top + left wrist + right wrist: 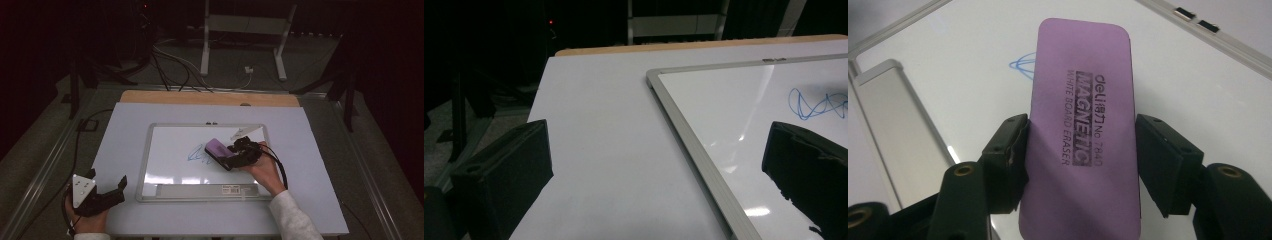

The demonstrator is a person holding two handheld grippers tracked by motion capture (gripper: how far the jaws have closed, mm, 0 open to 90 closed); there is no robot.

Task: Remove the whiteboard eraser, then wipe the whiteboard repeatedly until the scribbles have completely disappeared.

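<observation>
In the high view the right gripper (235, 152) sits right of the frame's centre, over the middle of the whiteboard (150, 160), and its two black jaws pinch a purple eraser (218, 149) by its long sides. The eraser lies just right of the blue scribble (198, 153) and covers that scribble's right end. The right hand (265, 172) comes up from the bottom edge in a pale sleeve (292, 215), and a cable loops around the back of it. In the right gripper view the eraser (1080, 130) stands upright through the centre of the frame, its printed face reading "MAGNETIC WHITE BOARD ERASER", with a jaw pressed against each side at mid height; a curl of the blue scribble (1020, 64) peeks out at its upper left edge, and the board's pen tray (903, 130) runs down the left of the frame. The left gripper (116, 189) rests at the lower left of the high view on the white table cover (125, 125), beside the board's lower left corner, with its jaws spread apart and nothing between them. In the left gripper view those jaws rise at the lower left and lower right corners, the board's grey frame (694, 145) runs diagonally between them, and the blue scribble (816, 104) shows at the right edge.
</observation>
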